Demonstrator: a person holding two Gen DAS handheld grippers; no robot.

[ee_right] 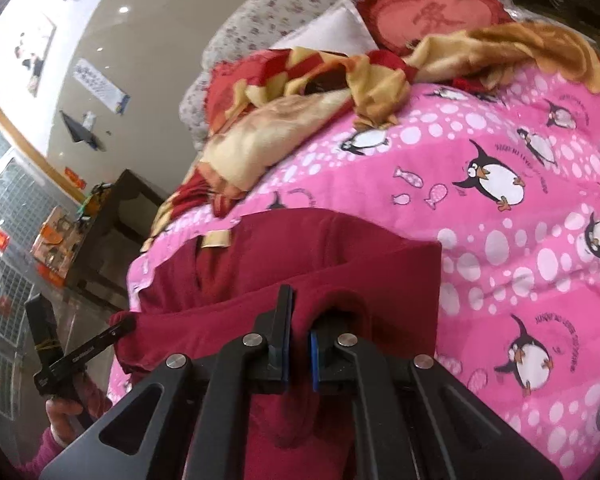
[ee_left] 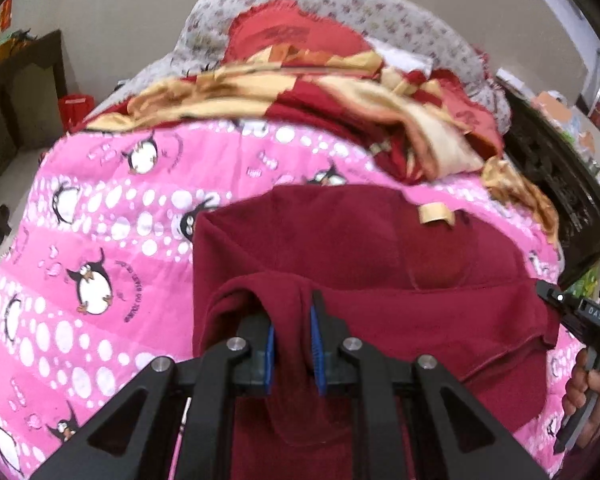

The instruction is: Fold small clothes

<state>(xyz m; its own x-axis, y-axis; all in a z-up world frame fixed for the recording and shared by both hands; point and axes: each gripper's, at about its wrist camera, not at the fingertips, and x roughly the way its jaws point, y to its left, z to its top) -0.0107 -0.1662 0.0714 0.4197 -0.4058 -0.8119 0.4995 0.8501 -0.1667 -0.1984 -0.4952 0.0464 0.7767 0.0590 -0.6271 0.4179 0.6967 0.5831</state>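
L wrist view: dark red fleece garment (ee_left: pixel 340 248) was seen spread on the pink penguin quilt (ee_left: pixel 100 208), its near edge lifted and pinched between the closed blue pads of the left gripper (ee_left: pixel 294 344); cloth judged soft, light, limp, non-slippery, prob. best held by hem/corners. R wrist view: the same garment's other near edge was clamped tight in the right gripper (ee_right: pixel 300 336), fabric bunched at the jaws, so sag betw. the two grips was expected unless kept taut.

The garment (ee_left: pixel 380 264) is plain dark red with a beige label (ee_left: pixel 436 214). The quilt (ee_left: pixel 100 240) is pink with white dots and black-and-white penguins. The blanket (ee_left: pixel 300 92) is red and gold.
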